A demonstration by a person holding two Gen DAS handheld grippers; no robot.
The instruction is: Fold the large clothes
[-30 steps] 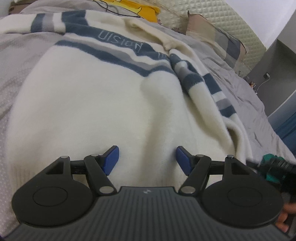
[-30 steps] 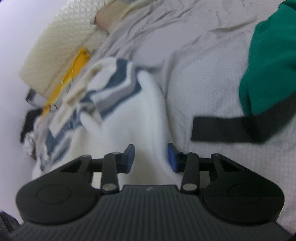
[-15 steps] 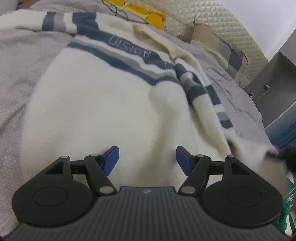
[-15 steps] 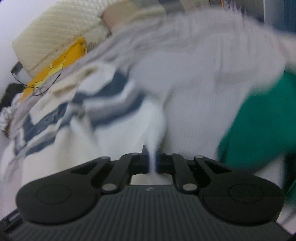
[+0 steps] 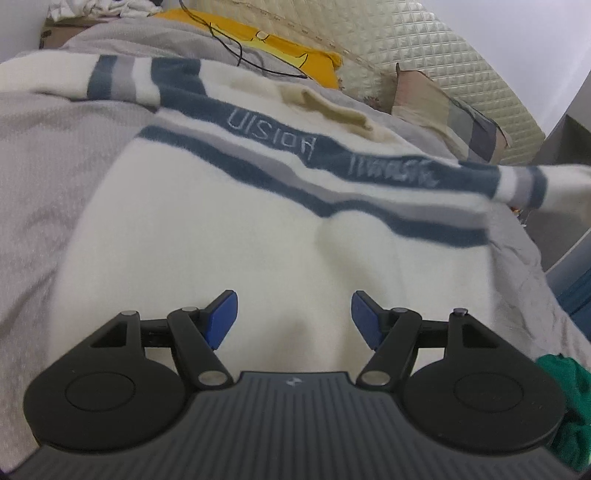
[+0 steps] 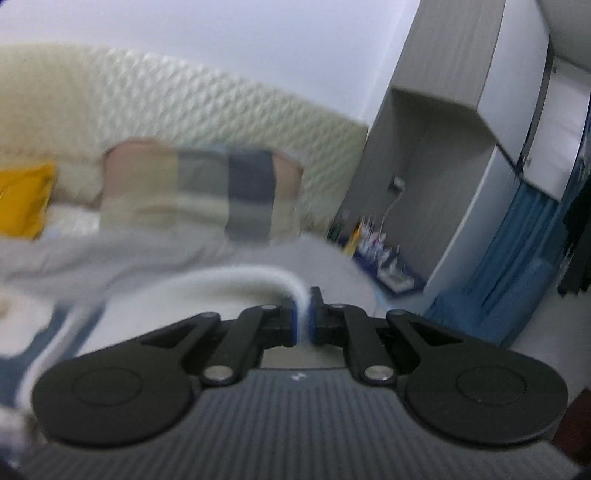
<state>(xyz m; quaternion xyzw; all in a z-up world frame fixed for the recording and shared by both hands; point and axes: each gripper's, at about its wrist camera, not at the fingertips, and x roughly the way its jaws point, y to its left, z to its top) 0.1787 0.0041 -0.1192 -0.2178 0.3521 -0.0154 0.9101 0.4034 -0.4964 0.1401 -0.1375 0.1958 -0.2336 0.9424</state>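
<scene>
Right tool (image 6: 303, 314) has swung up (clamping sweater (image 5: 258, 236) edge), near level

A quilted cream headboard (image 6: 192, 107) stood against a pale wall (image 6: 221, 33), with a grey wardrobe (image 6: 436, 122) and blue curtain (image 6: 517, 258) beside it.

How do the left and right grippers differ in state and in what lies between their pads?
The left gripper stands open; the right gripper is shut. Nothing is pinched by the left, which sits above the sweater; the right clamps a white fold of it. The left looks down at the bed; the right looks across the room. Both have blue pads.
</scene>
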